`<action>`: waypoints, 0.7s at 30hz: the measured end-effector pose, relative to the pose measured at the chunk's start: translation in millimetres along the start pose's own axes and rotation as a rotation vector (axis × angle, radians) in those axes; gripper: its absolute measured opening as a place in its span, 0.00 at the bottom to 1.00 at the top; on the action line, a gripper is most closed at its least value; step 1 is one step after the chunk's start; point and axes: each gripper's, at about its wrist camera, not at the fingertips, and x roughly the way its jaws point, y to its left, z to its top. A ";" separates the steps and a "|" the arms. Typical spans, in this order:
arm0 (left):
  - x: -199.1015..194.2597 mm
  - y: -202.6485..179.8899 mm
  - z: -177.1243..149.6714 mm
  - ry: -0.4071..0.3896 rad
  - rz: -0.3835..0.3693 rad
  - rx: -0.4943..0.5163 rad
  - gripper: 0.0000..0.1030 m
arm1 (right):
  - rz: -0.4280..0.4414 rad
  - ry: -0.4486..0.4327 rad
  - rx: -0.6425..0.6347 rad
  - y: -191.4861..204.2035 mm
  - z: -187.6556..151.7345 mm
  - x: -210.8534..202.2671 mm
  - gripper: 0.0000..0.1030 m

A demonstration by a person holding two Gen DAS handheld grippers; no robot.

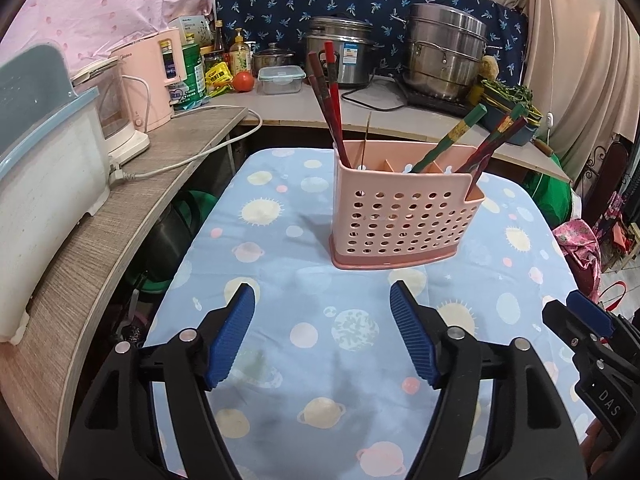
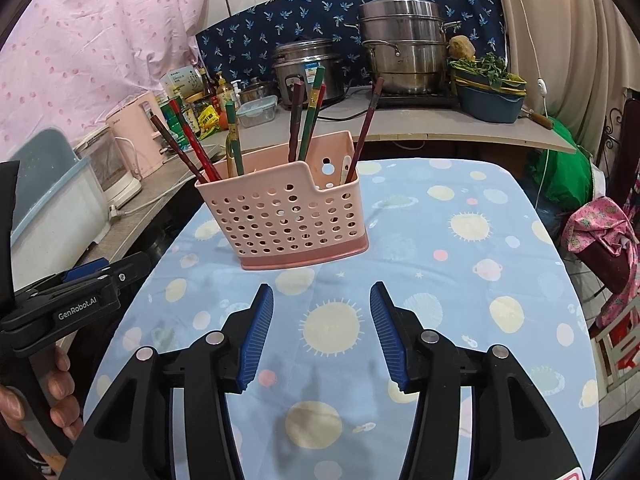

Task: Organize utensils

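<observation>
Blue ribbed fingers of the left gripper fill the bottom of its view, spread wide with nothing between them, hovering over the planet-print cloth on the table. Those of the right gripper stand parted too (a little narrower), equally empty. Centre frame, beyond both pairs, the pink perforated utensil holder stands upright on the cloth, clear of either tool. Red and green chopsticks lean in its compartments, some at the left end, others toward the right.

Each black hand-held gripper has ribbed blue pads and silver screws.
</observation>
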 end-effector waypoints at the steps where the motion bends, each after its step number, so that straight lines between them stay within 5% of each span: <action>1: -0.2 -0.6 -1.1 0.001 0.002 0.002 0.67 | 0.000 0.001 -0.003 0.0 -0.5 0.2 0.48; 10: -2.7 -4.0 -7.3 0.001 0.017 0.013 0.84 | -0.007 -0.001 -0.011 -1.6 -3.8 -1.5 0.59; 21: -0.4 -4.8 -14.1 0.021 0.034 0.015 0.90 | -0.031 0.002 0.002 -7.9 -8.0 -1.2 0.75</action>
